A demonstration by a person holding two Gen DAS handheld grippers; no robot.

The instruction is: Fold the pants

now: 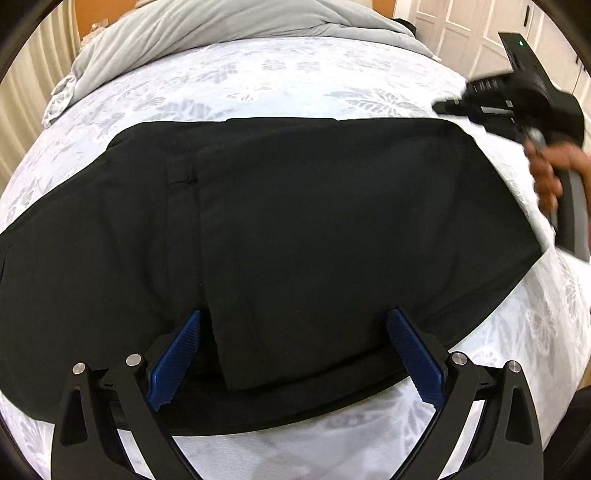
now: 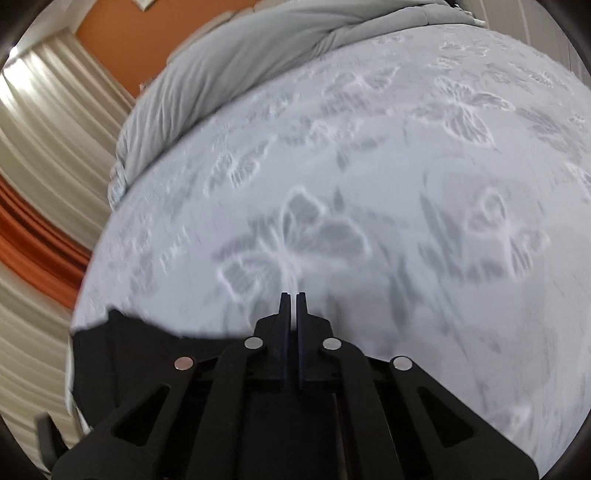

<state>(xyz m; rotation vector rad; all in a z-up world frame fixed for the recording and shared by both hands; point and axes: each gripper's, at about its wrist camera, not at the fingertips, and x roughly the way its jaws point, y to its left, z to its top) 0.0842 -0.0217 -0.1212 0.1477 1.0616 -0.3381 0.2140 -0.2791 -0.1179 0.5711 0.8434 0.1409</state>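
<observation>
White bedding with a pale butterfly and leaf pattern, the bedspread, fills both of my views. At the far left I see cream curtains with one orange band, and an orange wall behind. One rumpled grey duvet lies bunched along the far edge of the bed.

One pair of black pants lies flat on the bedspread, folded, its long axis running left to right across my left wrist view. A seam with a short bar of stitching shows left of centre. I can read no label or writing on it.

My left gripper hovers over the near edge of the pants, its two blue-padded fingers spread wide with nothing between them.

Further right, my right gripper points over bare bedspread beyond the pants' far right corner, its two fingers nearly together on nothing. White panelled doors stand at far right.
</observation>
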